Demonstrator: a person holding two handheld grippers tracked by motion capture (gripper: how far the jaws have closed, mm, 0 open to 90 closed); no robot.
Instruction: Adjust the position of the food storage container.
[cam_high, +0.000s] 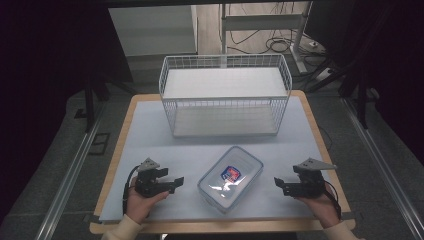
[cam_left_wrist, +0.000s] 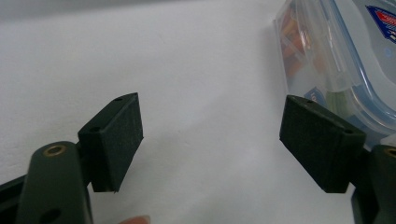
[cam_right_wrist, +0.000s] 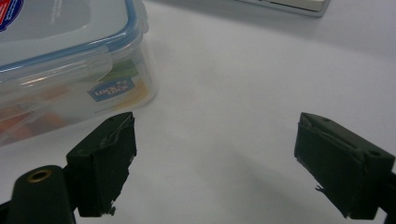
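A clear plastic food box (cam_high: 230, 177) with a blue-sealed clip lid and a red and blue label lies at the table's front middle. Something orange shows through its wall (cam_left_wrist: 299, 51). My left gripper (cam_high: 176, 183) rests on the table just left of the box, open, nothing between its pads. In its own view the box (cam_left_wrist: 336, 56) stands beyond the right pad. My right gripper (cam_high: 278, 184) sits to the right of the box, open and empty, pointing at it. The right gripper view shows the box (cam_right_wrist: 70, 60) at the upper left with its side label.
A white wire basket (cam_high: 225, 95) stands at the back middle of the white table top (cam_high: 150, 135). The table's wooden edge (cam_high: 112, 165) frames the mat. Cables and a metal stand foot lie on the floor behind.
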